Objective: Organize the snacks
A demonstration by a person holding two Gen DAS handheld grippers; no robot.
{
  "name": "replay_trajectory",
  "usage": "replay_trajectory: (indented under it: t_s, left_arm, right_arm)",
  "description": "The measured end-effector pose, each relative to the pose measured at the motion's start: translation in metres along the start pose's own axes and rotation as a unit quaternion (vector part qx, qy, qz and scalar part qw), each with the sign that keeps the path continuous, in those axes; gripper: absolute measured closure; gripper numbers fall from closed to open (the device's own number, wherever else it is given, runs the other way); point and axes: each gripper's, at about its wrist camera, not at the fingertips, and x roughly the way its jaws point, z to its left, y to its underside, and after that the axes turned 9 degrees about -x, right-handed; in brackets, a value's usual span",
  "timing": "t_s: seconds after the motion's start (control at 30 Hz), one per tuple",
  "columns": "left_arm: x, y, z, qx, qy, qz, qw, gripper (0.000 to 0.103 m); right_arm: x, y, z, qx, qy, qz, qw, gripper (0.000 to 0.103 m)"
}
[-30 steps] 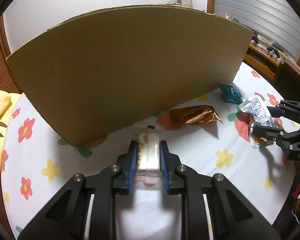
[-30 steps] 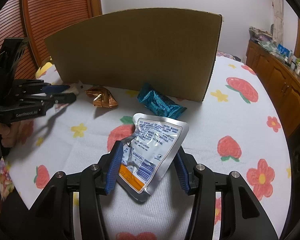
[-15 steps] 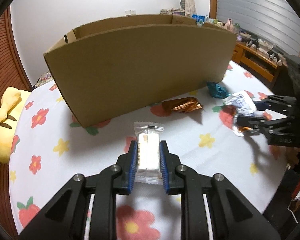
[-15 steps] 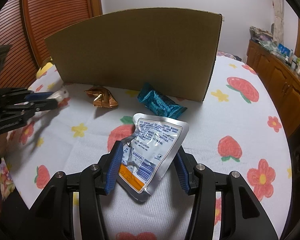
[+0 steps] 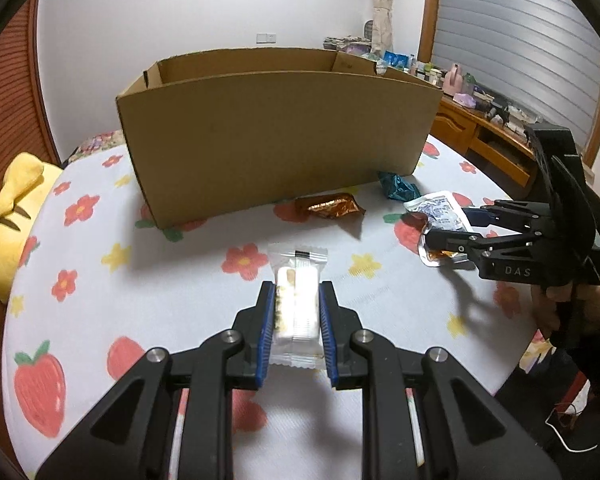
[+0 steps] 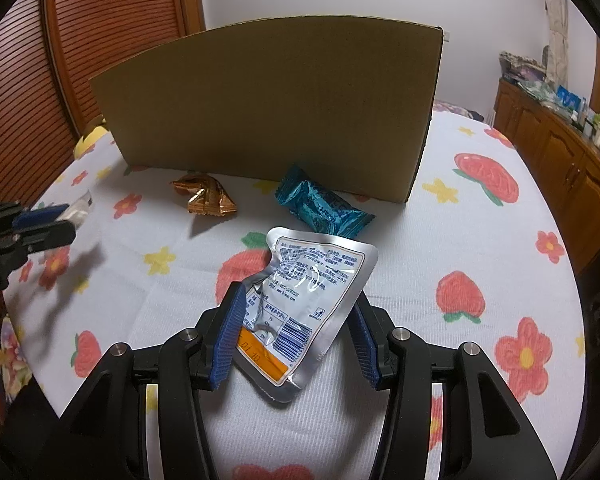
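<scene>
Left wrist view: the left gripper (image 5: 297,320) has its blue pads clamped on the two long sides of a clear-wrapped white snack bar (image 5: 296,304), whose long axis runs straight out along the fingers, toward the cardboard box (image 5: 276,136). The bar is held above the flowered tablecloth (image 5: 140,280), well short of the box's near wall. The box's open top shows beyond that wall, so the coming move likely turns on carrying the bar up and forward over the rim. An orange-wrapped snack (image 5: 330,206) and a teal one (image 5: 398,187) lie at the foot of the wall. To the right, the right gripper (image 5: 446,226) holds a silver pouch (image 5: 440,212).

Right wrist view: the right gripper (image 6: 298,336) has its fingers partly apart, pressed against the crumpled silver pouch (image 6: 308,292), which lies skewed between them, its top corner leaning right. The box (image 6: 268,108) stands directly ahead; only its outer wall shows here. The teal snack (image 6: 320,208) lies just beyond the pouch. The left gripper (image 6: 66,216) enters at the left edge, farther from the wall than the pouch is.
</scene>
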Motion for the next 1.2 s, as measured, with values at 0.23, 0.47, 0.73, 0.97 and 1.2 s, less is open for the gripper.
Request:
replay_trajectory:
  t_s: [0.23,0.47,0.73,0.97,1.2]
  left_arm:
    - [-0.002,0.004,-0.003,0.003,-0.001,-0.002,1.0000,0.083]
    - [-0.004,0.006,-0.004,0.001,0.003,-0.006,1.0000,0.083]
    - [-0.003,0.010,-0.003,-0.002,0.003,-0.003,1.0000,0.083]
    - [-0.007,0.006,-0.007,0.000,0.004,-0.011,0.9999,0.083]
    - [-0.016,-0.006,-0.011,0.003,0.005,-0.028,0.9996,0.083]
  right_arm:
    - [-0.003,0.000,0.000,0.003,-0.002,-0.007,1.000,0.060]
    - [-0.010,0.000,0.003,-0.003,-0.017,-0.015,1.000,0.074]
    - [-0.023,0.005,0.013,-0.001,-0.027,-0.037,0.999,0.081]
    - [-0.035,0.005,0.016,0.001,-0.036,-0.053,0.998,0.082]
    - [-0.054,-0.002,0.014,0.001,-0.038,-0.076,0.996,0.082]
